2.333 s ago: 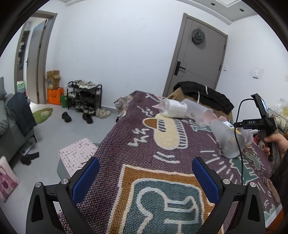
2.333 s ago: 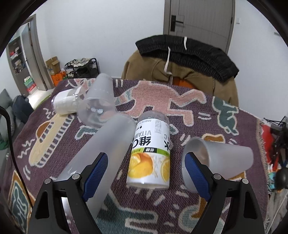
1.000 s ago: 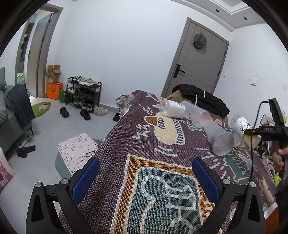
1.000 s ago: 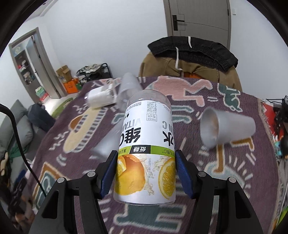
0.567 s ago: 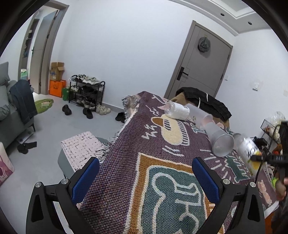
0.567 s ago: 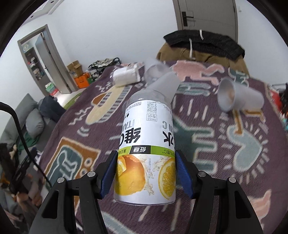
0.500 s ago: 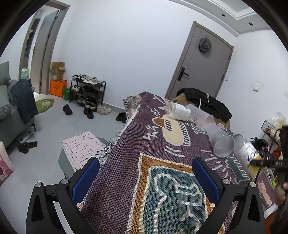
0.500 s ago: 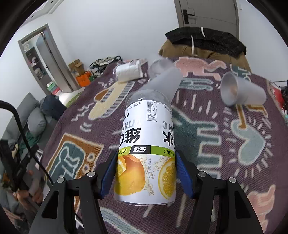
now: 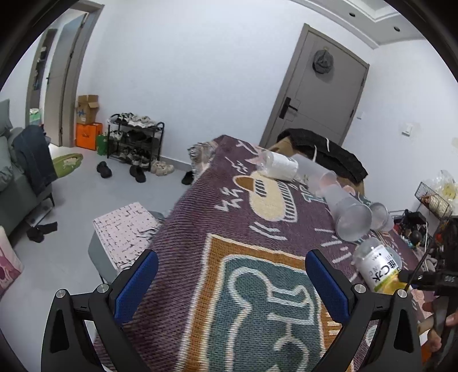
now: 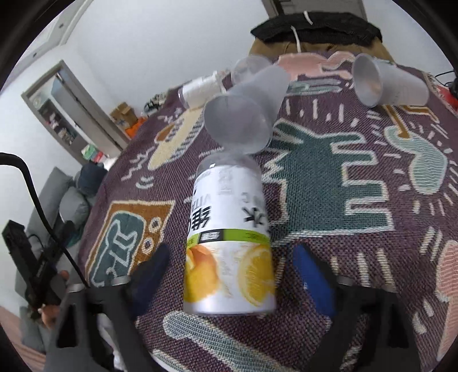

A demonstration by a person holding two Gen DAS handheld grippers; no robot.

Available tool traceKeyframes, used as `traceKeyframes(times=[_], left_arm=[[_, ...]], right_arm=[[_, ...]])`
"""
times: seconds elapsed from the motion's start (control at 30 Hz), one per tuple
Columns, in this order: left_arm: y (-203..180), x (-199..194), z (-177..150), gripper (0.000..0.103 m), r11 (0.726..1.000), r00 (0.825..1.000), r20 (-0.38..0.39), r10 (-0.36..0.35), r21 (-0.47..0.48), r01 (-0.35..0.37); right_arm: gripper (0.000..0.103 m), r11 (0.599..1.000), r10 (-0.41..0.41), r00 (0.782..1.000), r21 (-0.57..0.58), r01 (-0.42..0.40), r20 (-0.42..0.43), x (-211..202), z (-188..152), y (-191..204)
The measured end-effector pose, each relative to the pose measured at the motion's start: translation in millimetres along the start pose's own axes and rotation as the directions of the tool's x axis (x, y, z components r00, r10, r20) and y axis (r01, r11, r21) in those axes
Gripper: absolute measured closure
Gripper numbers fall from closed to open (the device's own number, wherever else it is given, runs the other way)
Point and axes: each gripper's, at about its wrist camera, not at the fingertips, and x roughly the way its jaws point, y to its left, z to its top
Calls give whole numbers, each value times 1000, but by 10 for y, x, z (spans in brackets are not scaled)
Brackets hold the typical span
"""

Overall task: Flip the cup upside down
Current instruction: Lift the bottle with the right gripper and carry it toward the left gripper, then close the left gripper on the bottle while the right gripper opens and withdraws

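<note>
The orange-label cup [image 10: 229, 243] with a citrus print points away from me between the fingers of my right gripper [image 10: 232, 274], low over the patterned blanket [image 10: 329, 186]. Both blurred fingers stand a little off the cup's sides, so the gripper is open. In the left wrist view the same cup [image 9: 377, 271] is tilted, clear end up-left, at the tip of the right gripper [image 9: 423, 279]. My left gripper [image 9: 229, 271] is open with nothing in it, over the blanket's near part [image 9: 257, 300].
Frosted cups lie on their sides behind: one [image 10: 243, 114] right past the orange-label cup, one [image 10: 389, 83] at the far right, one [image 10: 249, 68] further back. A white bottle [image 10: 200, 88] lies beside them. A jacket-draped chair [image 10: 315, 25] stands at the far edge.
The right gripper carried the orange-label cup towards the near side of the blanket and lowered it. Its fingers, shut on the cup before, now stand apart from it. The left gripper barely moved.
</note>
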Motion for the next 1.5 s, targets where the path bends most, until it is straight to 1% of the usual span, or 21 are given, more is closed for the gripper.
traceKeyframes(times=[0.17,0.3,0.37,0.57,0.67,0.77,0.83,0.93,1.03,1.17,1.3,1.5], left_arm=[[-244,48,60,0,999,999,-22,-31,23,32],[-495,55,95,0,996,997,-47,-59,69,62],[-644,79,119,0,993,995,-72,-67,90,74],[-1048,161,210,1,986,984,-152,-89,128,109],[-1291,229,264,1,980,973,-204,-112,140,142],[-1480,352,303,1,980,961,-248,-125,123,159],[-1599,426,326,4,979,953,-271,-133,116,169],[-1756,522,350,4,976,943,-298,-147,110,187],[-1883,626,359,4,979,937,-326,-126,114,171],[-1960,805,330,4,982,912,-390,-127,80,171],[-2001,980,281,5,987,889,-444,-114,49,151],[-2073,1242,175,9,992,836,-539,-101,8,125]], right_arm=[[5,999,34,998,36,-37,58,-192,-77,-131],[5,997,48,994,49,-53,98,-304,-165,-249],[5,998,39,991,40,-45,130,-379,-219,-290],[5,1000,14,980,13,-17,197,-559,-235,-431],[5,1000,-7,971,1,7,239,-678,-298,-500],[5,1000,-23,962,5,22,271,-762,-368,-611],[5,999,-41,955,17,38,292,-815,-425,-693],[5,998,-61,949,24,56,309,-866,-492,-809],[5,997,-72,945,34,65,319,-891,-550,-910],[5,997,-78,941,44,67,329,-887,-610,-997],[5,997,-69,938,55,54,339,-869,-636,-1069],[5,997,-68,929,53,52,363,-870,-667,-1120]])
